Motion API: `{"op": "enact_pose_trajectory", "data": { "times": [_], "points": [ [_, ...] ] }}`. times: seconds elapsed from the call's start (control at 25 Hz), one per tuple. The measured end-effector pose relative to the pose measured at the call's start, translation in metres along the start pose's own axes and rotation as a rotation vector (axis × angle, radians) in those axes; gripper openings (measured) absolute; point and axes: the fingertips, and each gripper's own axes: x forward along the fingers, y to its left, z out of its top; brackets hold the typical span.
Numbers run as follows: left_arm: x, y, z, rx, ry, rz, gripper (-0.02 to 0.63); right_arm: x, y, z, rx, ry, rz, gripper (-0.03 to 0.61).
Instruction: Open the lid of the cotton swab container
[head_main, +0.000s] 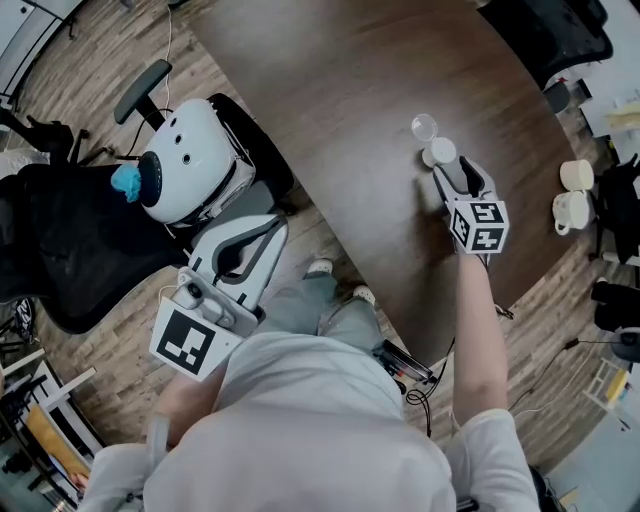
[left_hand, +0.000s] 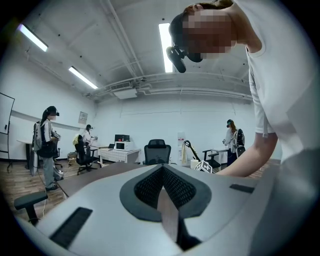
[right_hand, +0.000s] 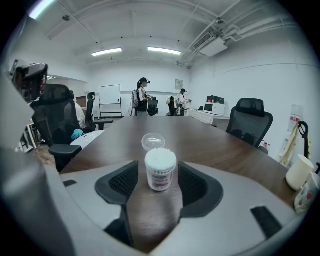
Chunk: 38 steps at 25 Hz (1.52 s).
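Lid (right_hand: 153, 141) lies beyond the tub (right_hand: 160, 176), which stands untouched between the spread right tongs (right_hand: 159, 166): best back them straight off; left tongs (left_hand: 162, 170) closed, empty.

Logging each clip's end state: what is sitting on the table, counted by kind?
cotton swab container, uncapped: 1
clear lid, lying just beyond it: 1
white cups, at the table's edge: 2
Total: 4
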Motion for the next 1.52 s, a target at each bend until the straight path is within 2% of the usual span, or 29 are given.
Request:
{"op": "enact_pose_trajectory", "data": {
  "times": [0.16,0.2,0.28,0.44,1.04,1.52],
  "points": [
    [0.002,-0.003,0.002,0.009,-0.008,-0.019,0.012,-0.009,0.005,0.012,-0.006,-0.029,-0.003,0.257],
    [0.003,-0.004,0.002,0.008,-0.010,-0.022,0.012,-0.012,0.007,0.017,-0.006,-0.041,-0.005,0.229],
    [0.004,-0.005,0.005,0.010,-0.016,-0.029,0.012,-0.019,0.010,0.026,-0.009,-0.066,-0.006,0.121],
    [0.004,-0.008,0.016,0.024,-0.045,-0.040,0.012,-0.031,0.018,0.043,-0.002,-0.110,0.022,0.041],
    [0.004,-0.025,0.042,0.048,-0.112,-0.092,0.012,-0.116,0.041,0.128,-0.017,-0.333,0.059,0.023],
    [0.021,-0.032,0.058,0.041,-0.148,-0.139,0.012,-0.194,0.046,0.179,-0.040,-0.459,0.027,0.021]
  ]
}}
